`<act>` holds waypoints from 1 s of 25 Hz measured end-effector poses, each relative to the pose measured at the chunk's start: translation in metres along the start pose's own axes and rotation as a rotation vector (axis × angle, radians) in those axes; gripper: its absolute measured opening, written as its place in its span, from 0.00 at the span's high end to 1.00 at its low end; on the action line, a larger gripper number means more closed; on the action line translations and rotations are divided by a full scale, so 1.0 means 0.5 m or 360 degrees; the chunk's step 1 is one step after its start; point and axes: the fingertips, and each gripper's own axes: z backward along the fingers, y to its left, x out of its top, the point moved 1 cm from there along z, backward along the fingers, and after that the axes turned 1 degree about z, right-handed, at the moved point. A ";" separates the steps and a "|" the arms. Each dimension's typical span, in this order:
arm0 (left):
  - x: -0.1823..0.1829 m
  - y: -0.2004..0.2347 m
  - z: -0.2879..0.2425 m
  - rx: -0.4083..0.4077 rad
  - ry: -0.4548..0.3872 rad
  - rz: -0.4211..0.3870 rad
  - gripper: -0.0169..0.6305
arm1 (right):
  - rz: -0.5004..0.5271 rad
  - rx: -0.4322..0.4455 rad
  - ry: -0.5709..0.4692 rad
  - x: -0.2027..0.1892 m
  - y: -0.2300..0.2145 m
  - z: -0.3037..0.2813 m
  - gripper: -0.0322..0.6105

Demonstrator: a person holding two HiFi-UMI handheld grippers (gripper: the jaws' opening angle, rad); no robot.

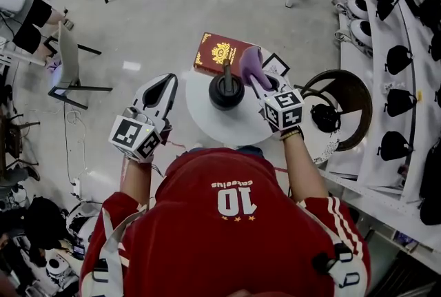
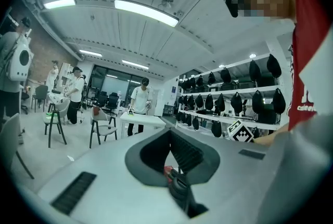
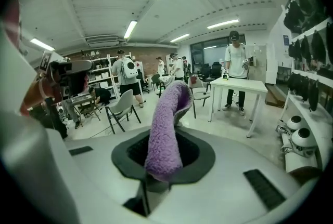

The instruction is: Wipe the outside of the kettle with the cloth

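Note:
In the head view a black kettle stands upright in the middle of a small round white table. My right gripper is just right of the kettle and is shut on a purple cloth, which sticks up beyond the jaws near the kettle's far right side. In the right gripper view the cloth rises as a fuzzy roll from between the jaws of that gripper. My left gripper hovers at the table's left edge, apart from the kettle. Its jaws meet with nothing between them.
A dark red book lies at the table's far side behind the kettle. A round dark stool and shelves of black helmets are close on the right. A grey chair stands left. People and a white table are farther off.

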 end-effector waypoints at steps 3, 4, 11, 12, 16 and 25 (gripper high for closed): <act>-0.006 -0.005 -0.009 0.0014 0.0001 -0.0007 0.96 | 0.0020 0.0059 0.0038 -0.018 0.000 -0.016 0.85; -0.008 -0.005 -0.011 0.0022 0.0002 -0.0011 0.96 | 0.0026 0.0081 0.0052 -0.026 0.000 -0.022 0.85; -0.018 -0.012 -0.020 0.0144 0.0032 -0.0002 0.96 | 0.0141 0.0250 0.0177 -0.073 0.006 -0.055 0.85; -0.020 -0.014 -0.022 0.0167 0.0042 0.0006 0.96 | 0.0150 0.0278 0.0192 -0.079 0.006 -0.058 0.85; -0.030 -0.029 -0.034 0.0190 0.0020 0.0002 0.96 | 0.0201 0.0372 0.0234 -0.099 0.006 -0.065 0.85; -0.043 -0.054 -0.051 0.0218 0.0028 0.0014 0.96 | 0.0223 0.0470 0.0257 -0.118 0.002 -0.056 0.85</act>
